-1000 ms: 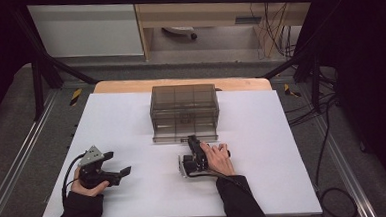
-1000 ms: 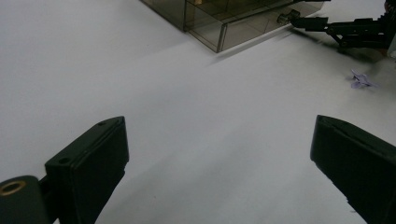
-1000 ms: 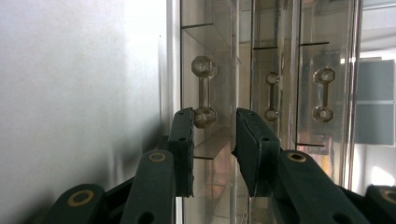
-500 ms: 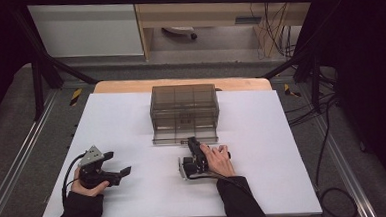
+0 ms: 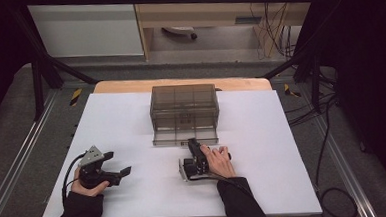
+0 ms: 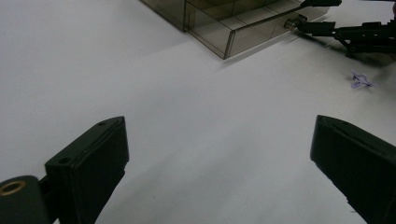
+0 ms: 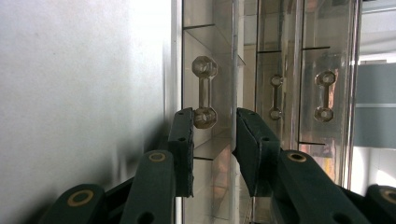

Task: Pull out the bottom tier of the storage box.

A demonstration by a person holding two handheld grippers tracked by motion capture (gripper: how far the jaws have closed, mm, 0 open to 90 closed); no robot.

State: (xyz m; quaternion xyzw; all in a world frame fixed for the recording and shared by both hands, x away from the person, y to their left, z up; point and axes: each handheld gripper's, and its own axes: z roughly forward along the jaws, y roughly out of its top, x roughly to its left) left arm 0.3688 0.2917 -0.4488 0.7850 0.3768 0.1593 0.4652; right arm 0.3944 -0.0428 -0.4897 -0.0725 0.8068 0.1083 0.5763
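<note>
Gripping drawer handle [image 7: 204,91], right gripper [image 5: 193,147] rolled sideways; left gripper [image 5: 120,171] resting level, jaws open.

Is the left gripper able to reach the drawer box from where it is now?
Probably yes: only bare white table lies between the open left gripper and the drawer box; the right gripper occupies just the bottom drawer's front.

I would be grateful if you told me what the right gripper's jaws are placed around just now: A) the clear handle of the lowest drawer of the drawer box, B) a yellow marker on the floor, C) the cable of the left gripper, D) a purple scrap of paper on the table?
A: in the right gripper view the right gripper has a jaw on each side of the clear handle of the slightly pulled-out lowest drawer.
</note>
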